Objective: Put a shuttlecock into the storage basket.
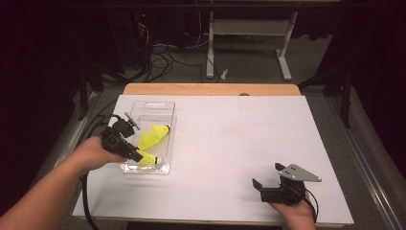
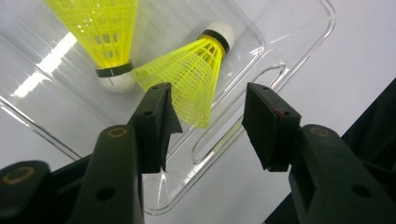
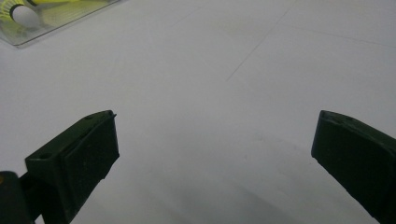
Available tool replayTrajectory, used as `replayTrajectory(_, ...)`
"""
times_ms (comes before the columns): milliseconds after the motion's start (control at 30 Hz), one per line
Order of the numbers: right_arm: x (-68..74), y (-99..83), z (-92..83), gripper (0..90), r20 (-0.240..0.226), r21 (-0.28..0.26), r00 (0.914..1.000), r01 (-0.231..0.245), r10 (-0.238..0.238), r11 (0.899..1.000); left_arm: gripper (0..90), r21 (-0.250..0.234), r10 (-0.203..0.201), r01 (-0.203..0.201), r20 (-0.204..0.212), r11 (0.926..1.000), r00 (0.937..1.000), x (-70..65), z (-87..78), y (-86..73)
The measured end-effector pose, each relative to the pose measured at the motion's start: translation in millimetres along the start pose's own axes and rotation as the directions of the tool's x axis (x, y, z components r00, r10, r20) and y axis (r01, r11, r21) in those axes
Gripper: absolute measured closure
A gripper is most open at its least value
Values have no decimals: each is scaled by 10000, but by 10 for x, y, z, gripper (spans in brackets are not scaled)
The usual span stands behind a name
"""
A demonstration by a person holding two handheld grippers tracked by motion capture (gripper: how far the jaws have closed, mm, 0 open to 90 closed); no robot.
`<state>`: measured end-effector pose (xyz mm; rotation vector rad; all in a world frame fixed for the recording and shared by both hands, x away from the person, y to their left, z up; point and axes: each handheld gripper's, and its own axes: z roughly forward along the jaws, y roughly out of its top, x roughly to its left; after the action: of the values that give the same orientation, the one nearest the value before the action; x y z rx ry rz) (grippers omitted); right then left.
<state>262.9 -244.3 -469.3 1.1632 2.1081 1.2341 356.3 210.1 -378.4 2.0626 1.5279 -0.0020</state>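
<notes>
The left claw [image 2: 208, 109] hangs over a clear tray [image 1: 167, 125] at the table's [image 1: 230, 143] left, jaws parted, gripping nothing; two yellow shuttlecocks [image 2: 194, 74] lie inside the tray. The right claw [image 1: 268, 175] rests wide and empty at the near right.

A white sheet-covered counter [image 1: 249, 139] with a light wooden far edge [image 1: 210, 89] is standing on a grey floor [image 1: 249, 67]. Behind it, a white metal-framed desk base [image 1: 249, 33] is sitting in dim light, with black cables [image 1: 163, 60] trailing across the floor. The surrounding room is lying in darkness.
</notes>
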Motion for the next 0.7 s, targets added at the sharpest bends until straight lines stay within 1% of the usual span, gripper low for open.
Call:
replayTrajectory(33, 1, 0, -2, 12, 4, -4, 10000, 2, -2, 10000, 489, -80, -107, 107, -24, 9999, 9999, -9, -2, 6)
replayTrajectory(67, 1, 0, -3, 12, 4, -8, 10000, -2, 2, 10000, 482, -108, -15, 14, -155, 9999, 9999, -19, -19, 17)
replayTrajectory(100, 2, 0, -4, 12, -1, -16, 10000, 5, -5, 10000, 469, -146, -24, 21, -208, 9999, 9998, -31, -34, 27)
replayTrajectory(167, 3, 0, -5, 11, -1, -11, 10000, 4, -4, 10000, 434, -226, -6, 1, -216, 9997, 9998, -46, -77, 55)
replayTrajectory(200, 2, 0, -5, 11, -3, -17, 10000, 10, -10, 10000, 406, -354, -57, 48, -251, 9994, 9997, -58, -101, 72)
replayTrajectory(300, 3, 0, -3, 12, -2, -17, 10000, -3, 3, 10000, 351, -435, -112, 99, -288, 9990, 9995, -86, -139, 100)
replayTrajectory(367, 4, -1, -3, 11, -3, -19, 10000, -9, 9, 10000, 319, -565, -221, 208, -216, 9982, 9995, -112, -159, 115)
replayTrajectory(467, 6, -6, -5, 11, 13, -38, 10000, -21, 21, 10000, 223, -543, -193, 180, -246, 9984, 9995, -147, -175, 128)
replayTrajectory(500, 9, -7, -6, 12, 16, -40, 10000, -31, 31, 10000, 147, -497, -219, 204, -296, 9986, 9993, -149, -174, 133)
replayTrajectory(533, 12, -7, -9, 11, 23, -36, 10000, -45, 45, 10000, 101, -533, -357, 338, -353, 9980, 9987, -150, -166, 139)
replayTrajectory(600, 15, -6, -11, 12, 21, -41, 10000, -64, 64, 10000, 5, -436, -290, 268, -506, 9987, 9983, -139, -146, 133)
replayTrajectory(633, 15, -5, -11, 11, 25, -49, 10000, -68, 68, 10000, 3, -429, -263, 241, -518, 9988, 9983, -135, -144, 130)
replayTrajectory(700, 13, -4, -10, 11, 34, -53, 10000, -59, 59, 10000, 1, -538, -357, 328, -551, 9980, 9978, -132, -128, 129)
